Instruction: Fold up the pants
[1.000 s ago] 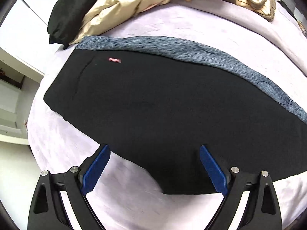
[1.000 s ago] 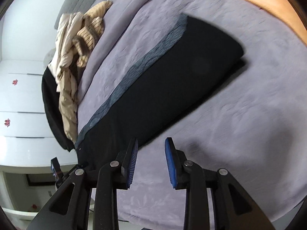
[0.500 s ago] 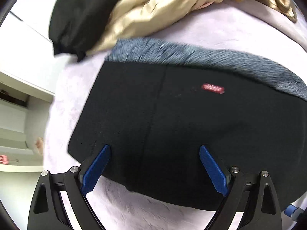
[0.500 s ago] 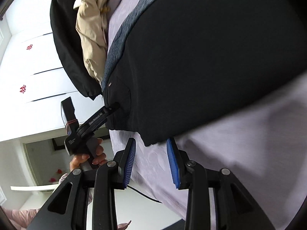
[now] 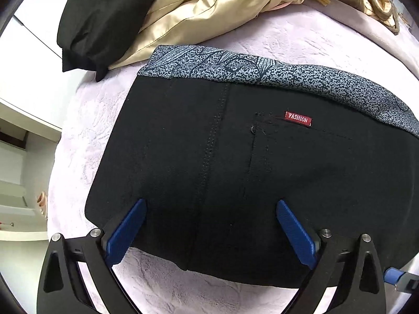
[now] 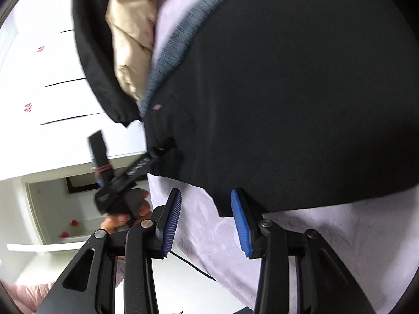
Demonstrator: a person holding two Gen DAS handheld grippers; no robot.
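Black pants with a grey speckled side stripe and a red FASHION tag lie flat on the lilac bed cover. My left gripper is open, its blue pads low over the pants' near edge at the waist end. In the right wrist view the pants fill the upper right. My right gripper is open, its pads on either side of a near corner of the pants. The left gripper's tip shows there, on the pants' edge.
A beige quilt and a black garment lie heaped just beyond the pants. White cupboards stand past the bed's edge. A hand holds the left gripper's handle. A cable hangs off the bed side.
Both grippers have moved in close to the pants' waist end and come lower. The right gripper's jaws have opened wider around the near corner. The left gripper stays open.
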